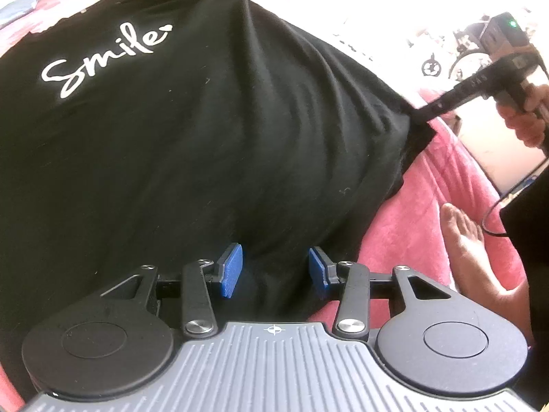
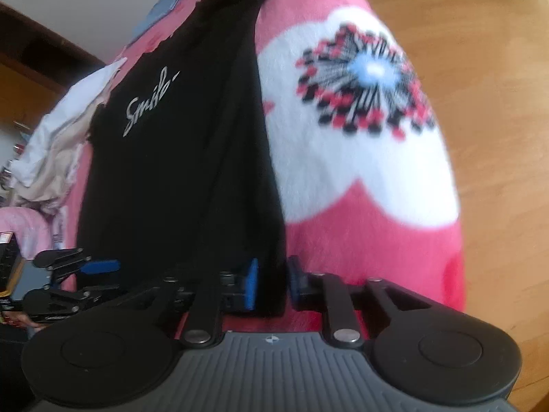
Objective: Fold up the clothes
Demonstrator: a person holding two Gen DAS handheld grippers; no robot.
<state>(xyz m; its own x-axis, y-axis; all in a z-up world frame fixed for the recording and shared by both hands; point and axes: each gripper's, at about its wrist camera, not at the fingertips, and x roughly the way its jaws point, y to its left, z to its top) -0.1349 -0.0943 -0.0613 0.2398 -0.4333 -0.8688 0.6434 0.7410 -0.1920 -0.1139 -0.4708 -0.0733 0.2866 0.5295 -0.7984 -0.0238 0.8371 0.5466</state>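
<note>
A black T-shirt [image 1: 192, 130] with a white "Smile" print [image 1: 103, 58] is lying spread over a pink fleece blanket [image 1: 429, 206] that carries a large white flower pattern [image 2: 360, 130].

The left gripper [image 1: 275, 271] is hovering over the shirt's near hem, its blue pads [image 1: 231, 269] standing apart with black fabric lying beneath and between them; the pads are not pressing on the cloth.

The right gripper [image 2: 272, 285] is sitting at the shirt's right lower corner, its jaws drawn close together on a fold of the black fabric that is running up between the pads. In the left wrist view that same gripper [image 1: 420, 111] is pinching the shirt's edge, with the cloth pulled taut toward it, and a hand [image 1: 525, 116] is gripping its handle.

A bare foot [image 1: 470, 247] is resting on the blanket beside the shirt. Pale rumpled clothes [image 2: 58, 144] are lying just beyond the shirt's far side.
</note>
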